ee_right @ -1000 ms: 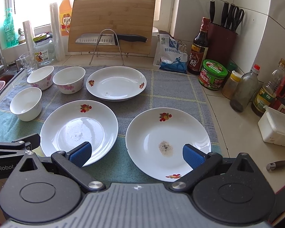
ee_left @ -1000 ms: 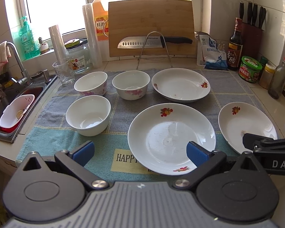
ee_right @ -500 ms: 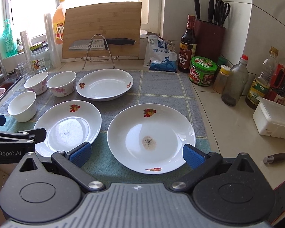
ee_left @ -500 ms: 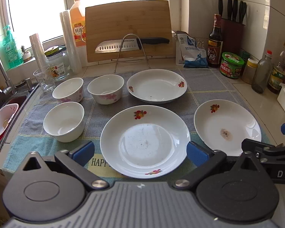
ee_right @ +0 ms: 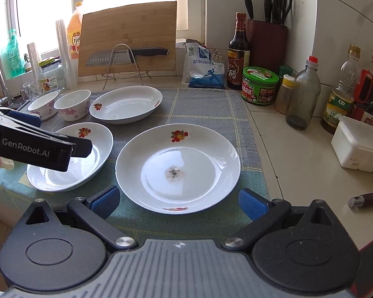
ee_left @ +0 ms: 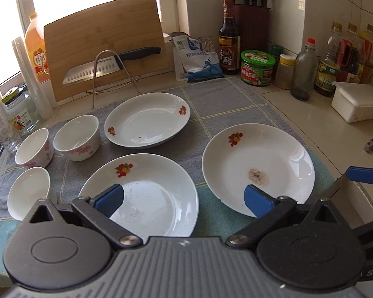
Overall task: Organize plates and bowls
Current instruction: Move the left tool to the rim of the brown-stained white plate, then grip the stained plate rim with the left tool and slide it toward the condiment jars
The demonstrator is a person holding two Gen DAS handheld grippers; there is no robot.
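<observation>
We see three flowered plates and three bowls on the grey towel (ee_left: 236, 99). Left gripper (ee_left: 184, 198) wide open, empty, above the near-left plate (ee_left: 156, 198). Right gripper (ee_right: 177, 200) wide open, empty, before the speckled plate (ee_right: 177, 166). Only the left view shows the third bowl (ee_left: 27, 191).

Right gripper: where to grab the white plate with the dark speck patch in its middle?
Probably the near rim of the white floral plate with the speck patch, approached low from the counter's front edge. The rim flares up off the grey-green cloth, leaving a lip, and the right gripper is open, facing that edge.
</observation>
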